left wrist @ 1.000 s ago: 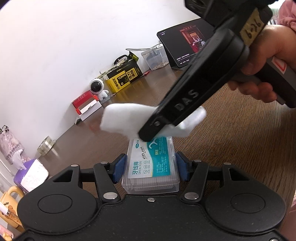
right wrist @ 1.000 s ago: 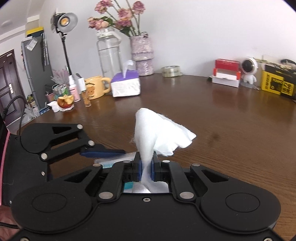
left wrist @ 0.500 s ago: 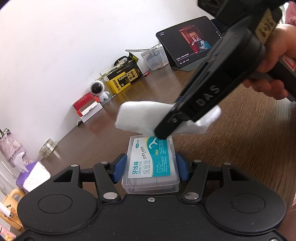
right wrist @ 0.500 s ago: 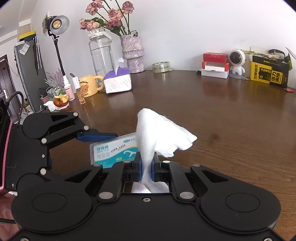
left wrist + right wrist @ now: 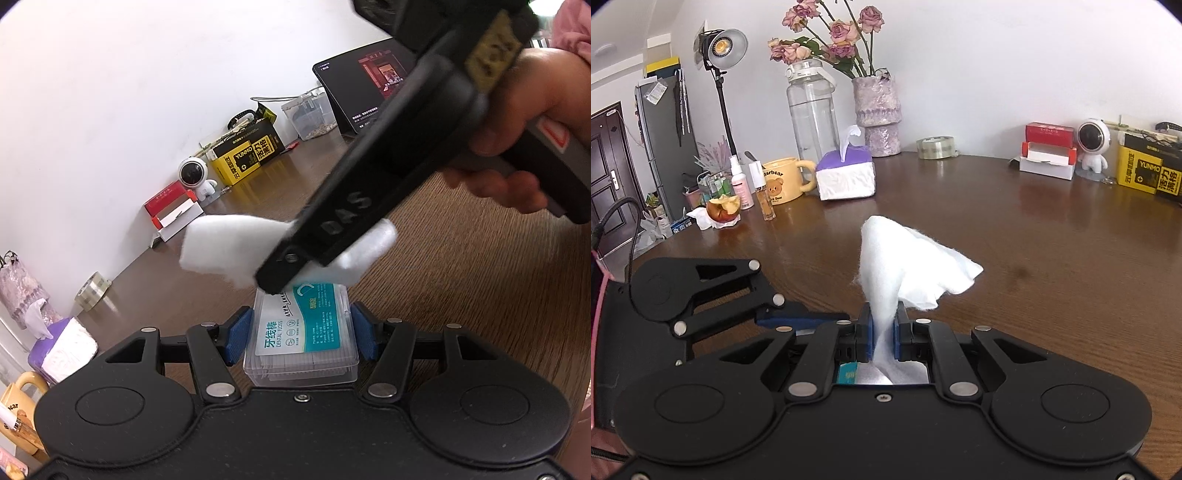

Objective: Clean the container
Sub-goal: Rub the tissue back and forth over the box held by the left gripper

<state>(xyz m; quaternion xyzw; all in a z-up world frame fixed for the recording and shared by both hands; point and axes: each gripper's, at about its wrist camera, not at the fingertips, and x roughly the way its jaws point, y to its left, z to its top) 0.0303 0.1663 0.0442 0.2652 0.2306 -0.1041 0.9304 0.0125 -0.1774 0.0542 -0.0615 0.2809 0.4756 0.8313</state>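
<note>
Brown worktop (image 5: 461, 280) behind; left tongs (image 5: 301, 334) clamp floss box (image 5: 301, 332) mid-frame; right tongs (image 5: 882, 332) pinch white wipe (image 5: 905, 269) onto box's far end.

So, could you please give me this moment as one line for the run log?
left gripper: shut on floss box | right gripper: shut on white wipe | wipe over box's far end | contact: cannot tell

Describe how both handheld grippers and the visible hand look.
The left gripper and the right gripper are matte black plastic with blue finger pads, silver screw heads and round embossed discs. The right one carries raised "DAS" lettering and a yellow label. The right hand is bare, with a pink sleeve.
</note>
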